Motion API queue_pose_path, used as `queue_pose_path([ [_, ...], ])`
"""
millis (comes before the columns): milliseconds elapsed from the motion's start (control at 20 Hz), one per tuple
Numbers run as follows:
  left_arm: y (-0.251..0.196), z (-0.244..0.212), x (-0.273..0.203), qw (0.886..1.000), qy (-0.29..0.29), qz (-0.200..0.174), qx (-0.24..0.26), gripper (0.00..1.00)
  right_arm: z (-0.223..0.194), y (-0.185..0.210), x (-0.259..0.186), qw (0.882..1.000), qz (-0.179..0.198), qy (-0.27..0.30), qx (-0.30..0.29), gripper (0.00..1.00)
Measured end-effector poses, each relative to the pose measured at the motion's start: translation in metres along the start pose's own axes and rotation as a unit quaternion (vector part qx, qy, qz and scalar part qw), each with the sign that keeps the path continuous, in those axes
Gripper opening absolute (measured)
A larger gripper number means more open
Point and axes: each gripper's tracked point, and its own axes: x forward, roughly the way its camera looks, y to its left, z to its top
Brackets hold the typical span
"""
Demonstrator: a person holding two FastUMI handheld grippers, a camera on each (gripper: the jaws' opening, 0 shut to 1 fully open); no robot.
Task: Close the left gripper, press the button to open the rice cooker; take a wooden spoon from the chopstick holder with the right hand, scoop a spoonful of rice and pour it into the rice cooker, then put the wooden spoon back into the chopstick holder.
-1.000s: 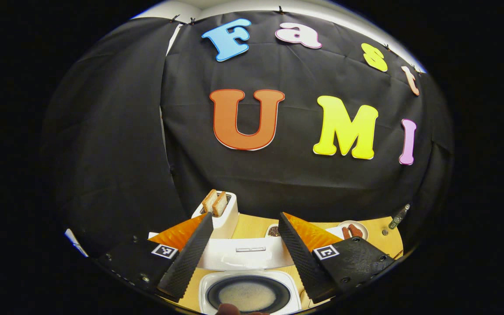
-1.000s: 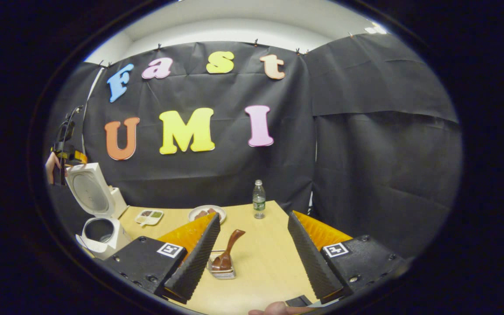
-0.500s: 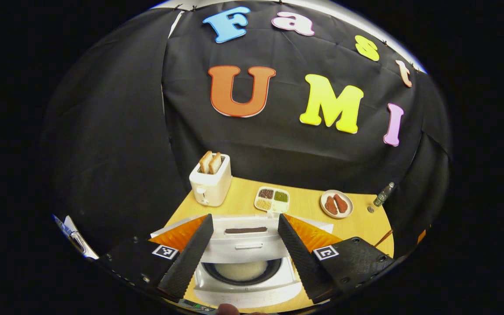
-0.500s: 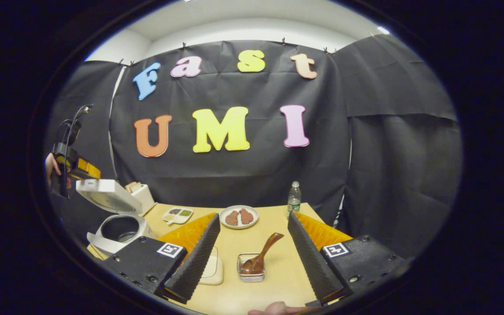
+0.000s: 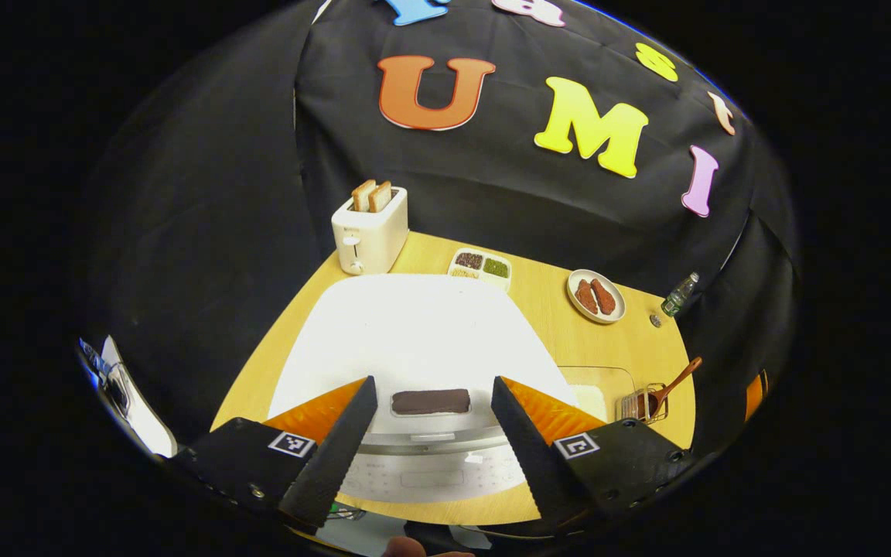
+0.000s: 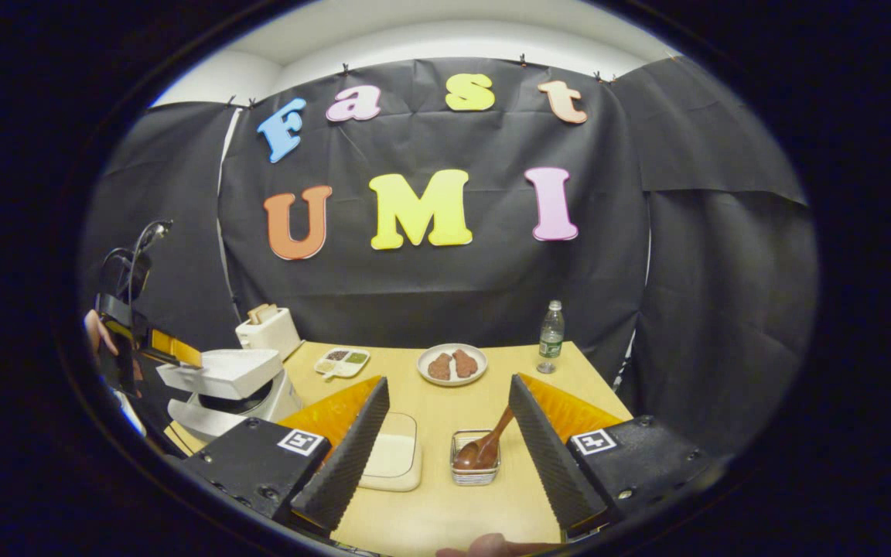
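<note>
The white rice cooker [image 5: 414, 333] lies under my left gripper [image 5: 430, 449], which is open, its fingers on either side of the dark panel [image 5: 430, 401] at the lid's front edge. In the right gripper view the cooker [image 6: 229, 383] stands at the left with its lid lowered and a narrow gap still showing; the left gripper's fingers [image 6: 171, 350] sit on the lid. The wooden spoon [image 6: 492, 441] rests in the wire chopstick holder [image 6: 475, 468], between the fingers of my open right gripper [image 6: 445, 456] and beyond them. A shallow clear box of rice [image 6: 393, 462] lies left of the holder.
On the wooden table [image 6: 461, 503] stand a toaster with bread [image 6: 269, 329], a sectioned dish of grains [image 6: 341, 360], a plate of brown food [image 6: 452, 364] and a small bottle [image 6: 550, 338] along the back. A hand [image 6: 93, 333] holds the left gripper at the far left.
The cooker's lid has swung down from upright to almost flat, with the left gripper following over it. The right gripper view has turned, bringing the spoon and holder between its fingers.
</note>
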Motion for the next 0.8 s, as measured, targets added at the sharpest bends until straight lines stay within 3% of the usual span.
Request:
queue_pose_path([
  [200,0.002,-0.032,0.012,0.999,0.038,0.009,-0.004,1.00,-0.001,0.000,0.001,1.000,0.009,0.003,0.004,1.00],
  [550,0.006,-0.051,0.023,0.997,0.068,0.028,-0.008,0.98,-0.005,-0.005,0.006,1.000,0.012,0.008,0.023,1.00],
  [800,0.008,-0.055,0.028,0.996,0.062,0.053,0.028,0.96,-0.008,-0.013,0.013,0.999,0.012,0.013,0.032,1.00],
])
